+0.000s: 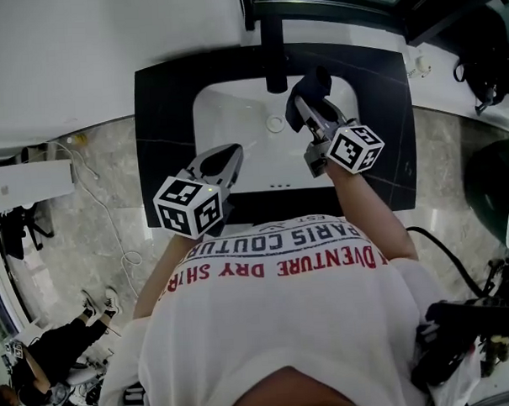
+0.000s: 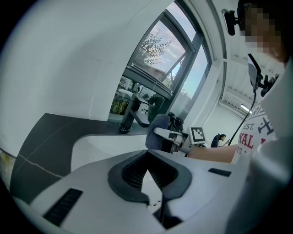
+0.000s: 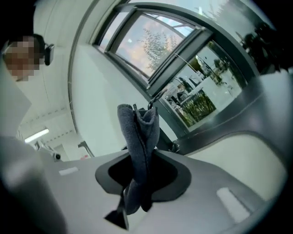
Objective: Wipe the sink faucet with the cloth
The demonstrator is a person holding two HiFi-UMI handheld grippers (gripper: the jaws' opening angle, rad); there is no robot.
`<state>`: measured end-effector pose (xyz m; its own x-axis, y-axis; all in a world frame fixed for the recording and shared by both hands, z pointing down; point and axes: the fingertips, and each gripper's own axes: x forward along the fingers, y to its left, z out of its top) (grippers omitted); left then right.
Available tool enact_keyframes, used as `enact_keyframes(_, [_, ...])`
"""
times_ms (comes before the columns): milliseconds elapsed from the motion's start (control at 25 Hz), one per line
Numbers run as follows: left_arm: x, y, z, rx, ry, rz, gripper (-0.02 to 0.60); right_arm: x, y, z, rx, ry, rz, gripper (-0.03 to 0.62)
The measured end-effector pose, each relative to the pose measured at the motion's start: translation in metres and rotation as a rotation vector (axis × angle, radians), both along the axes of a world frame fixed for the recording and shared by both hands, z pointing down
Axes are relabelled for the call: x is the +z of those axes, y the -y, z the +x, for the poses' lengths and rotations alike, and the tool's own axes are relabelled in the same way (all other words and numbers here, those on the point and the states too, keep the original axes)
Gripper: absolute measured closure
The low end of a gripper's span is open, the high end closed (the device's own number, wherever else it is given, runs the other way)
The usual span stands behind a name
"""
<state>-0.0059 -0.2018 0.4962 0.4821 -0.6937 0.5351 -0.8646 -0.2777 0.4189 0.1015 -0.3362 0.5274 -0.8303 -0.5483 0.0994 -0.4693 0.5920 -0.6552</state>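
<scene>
The fingers of the right gripper (image 1: 309, 111) clench the dark grey cloth (image 3: 139, 137), held bunched over the white sink (image 1: 234, 115), just right of the black faucet (image 1: 273, 50) at its far rim. The fingers of the left gripper (image 2: 146, 173) are pressed together on nothing, above the sink's near left edge in the dark tabletop (image 1: 162, 118).

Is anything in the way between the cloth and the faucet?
No, nothing visible. The right gripper holds the cloth close beside the faucet, above the sink, with only open air between them.

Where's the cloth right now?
Head view: the cloth is clamped in the right hand-held gripper, over the white sink basin, just right of the black faucet.
</scene>
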Motion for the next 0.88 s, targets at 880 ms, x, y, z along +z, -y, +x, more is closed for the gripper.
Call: enact_keyframes(880, [-0.014,-0.045,-0.026,-0.099,0.01,0.019,0.581,-0.01,-0.044,-0.064,-0.058,-0.315,0.251,0.514])
